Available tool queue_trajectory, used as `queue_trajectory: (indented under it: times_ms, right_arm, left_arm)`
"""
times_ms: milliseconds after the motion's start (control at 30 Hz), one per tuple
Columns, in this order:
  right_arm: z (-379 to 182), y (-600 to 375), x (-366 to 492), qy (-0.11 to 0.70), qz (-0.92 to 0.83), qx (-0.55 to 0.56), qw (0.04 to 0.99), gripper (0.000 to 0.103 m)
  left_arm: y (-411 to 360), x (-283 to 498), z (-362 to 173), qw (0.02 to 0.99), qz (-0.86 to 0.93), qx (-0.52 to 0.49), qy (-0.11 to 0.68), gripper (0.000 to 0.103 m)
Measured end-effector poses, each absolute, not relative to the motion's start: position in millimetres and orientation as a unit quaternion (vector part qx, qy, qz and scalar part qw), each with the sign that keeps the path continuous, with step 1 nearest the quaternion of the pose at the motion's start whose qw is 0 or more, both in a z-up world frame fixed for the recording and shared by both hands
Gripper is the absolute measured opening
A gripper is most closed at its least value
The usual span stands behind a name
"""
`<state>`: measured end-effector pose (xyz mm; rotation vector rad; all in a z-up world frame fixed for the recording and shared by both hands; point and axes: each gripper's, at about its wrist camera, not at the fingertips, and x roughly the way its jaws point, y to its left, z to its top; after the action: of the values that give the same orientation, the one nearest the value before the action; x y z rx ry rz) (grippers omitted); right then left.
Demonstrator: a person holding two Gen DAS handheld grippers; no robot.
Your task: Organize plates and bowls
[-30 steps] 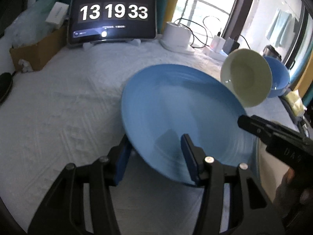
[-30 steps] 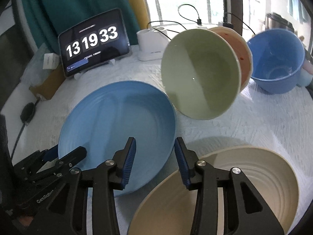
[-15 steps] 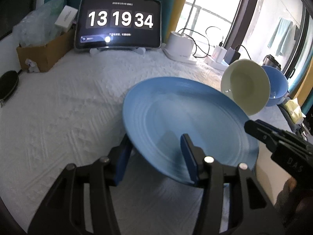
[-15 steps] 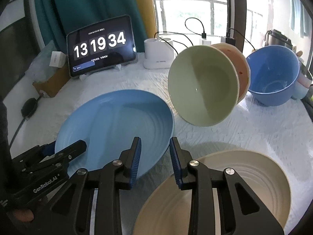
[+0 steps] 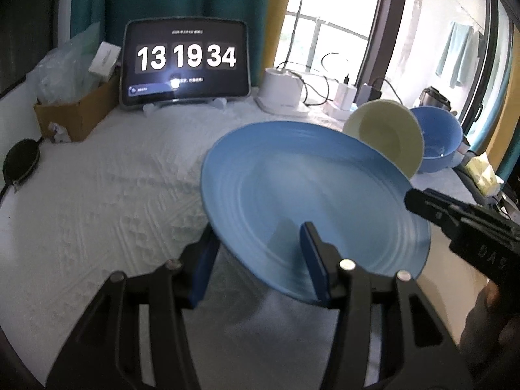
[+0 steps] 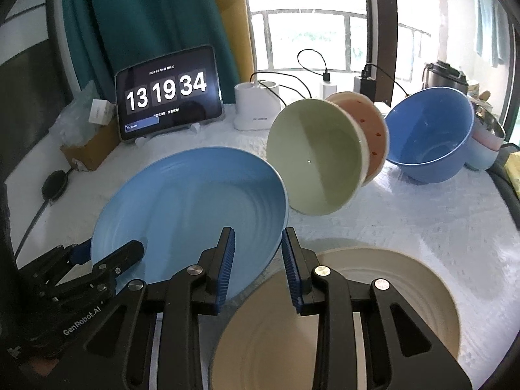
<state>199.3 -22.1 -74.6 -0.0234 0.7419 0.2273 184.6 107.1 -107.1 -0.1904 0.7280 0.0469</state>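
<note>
Left wrist view: gripping the blue plate (image 5: 292,188) at its near rim with the left tongs (image 5: 256,243), 1 pad underneath, 1 pressed on top. Holding it clear of the white-clothed counter (image 5: 97,195), tilted, with a shadow below. Showing 13 19 34 on the tablet clock (image 5: 185,61) at the far edge, beside a cardboard box (image 5: 74,113) on the far left.

Over to the right wrist view: hovering with the right tongs (image 6: 256,237), pads part-way spread and pinching nothing, above the blue plate's right edge and the near-right cream plate (image 6: 406,292). Lying flat on the cloth, that cream plate, just beside the blue one.

Further back on the right, 3 bowls: green bowl (image 6: 315,156) tipped on its side with its mouth facing the camera, pink bowl (image 6: 373,126) nested right behind it, blue bowl (image 6: 429,130) at the far right, mouth tilted toward the camera. Cannot tell whether the pink bowl touches the blue bowl.
</note>
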Motion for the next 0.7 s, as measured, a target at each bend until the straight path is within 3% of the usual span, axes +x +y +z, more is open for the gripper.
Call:
queue_trajectory:
  times_ms: [700]
  right_arm:
    - [-55,-67,158,0.335,0.097,0.021,0.937,0.032]
  left_arm:
    - [52,159,-89,0.935,0.009,-0.061,0.349,0.052]
